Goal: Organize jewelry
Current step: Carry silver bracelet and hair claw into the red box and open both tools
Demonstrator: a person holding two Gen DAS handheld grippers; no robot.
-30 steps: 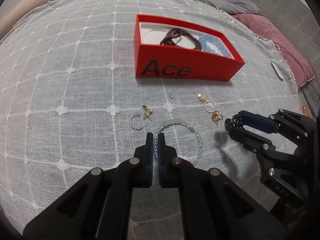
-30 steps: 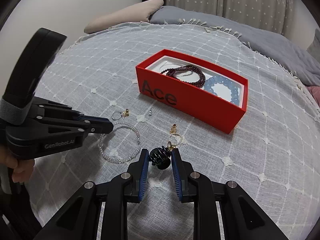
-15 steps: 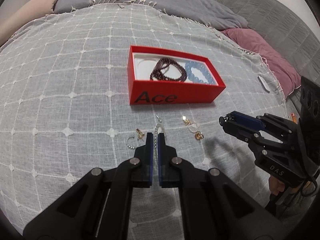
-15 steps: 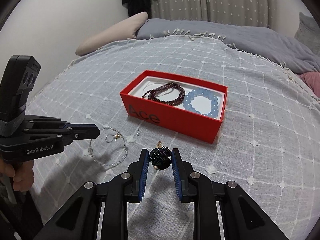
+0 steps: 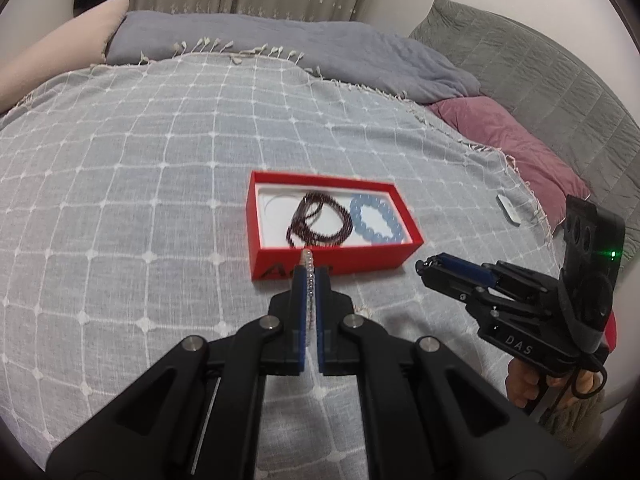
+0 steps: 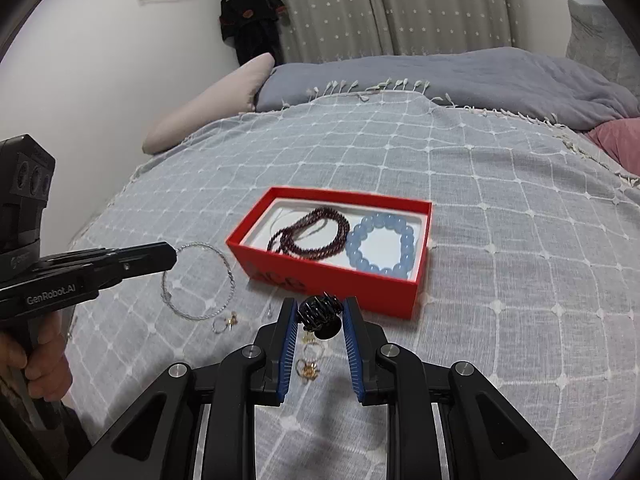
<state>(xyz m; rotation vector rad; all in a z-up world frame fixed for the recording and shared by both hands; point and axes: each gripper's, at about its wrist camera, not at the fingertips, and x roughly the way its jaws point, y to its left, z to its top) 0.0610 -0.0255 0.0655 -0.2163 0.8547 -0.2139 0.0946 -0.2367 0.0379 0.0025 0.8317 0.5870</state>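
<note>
Clamping bead bracelet (image 6: 198, 282), left gripper (image 5: 309, 276); right gripper (image 6: 320, 312) clamping hair claw (image 6: 320, 309); box (image 6: 332, 276) ahead.

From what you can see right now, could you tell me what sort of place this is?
Most likely a bedroom: the work surface is a bed under a grey checked throw, with pillows at its head and star-print curtains behind.

clear bead bracelet (image 6: 198, 282) hangs beside red box (image 6: 332, 276) holding bracelets.

Box lettering (image 5: 280, 271) — half-hidden behind fingers (image 5: 299, 284).
</note>
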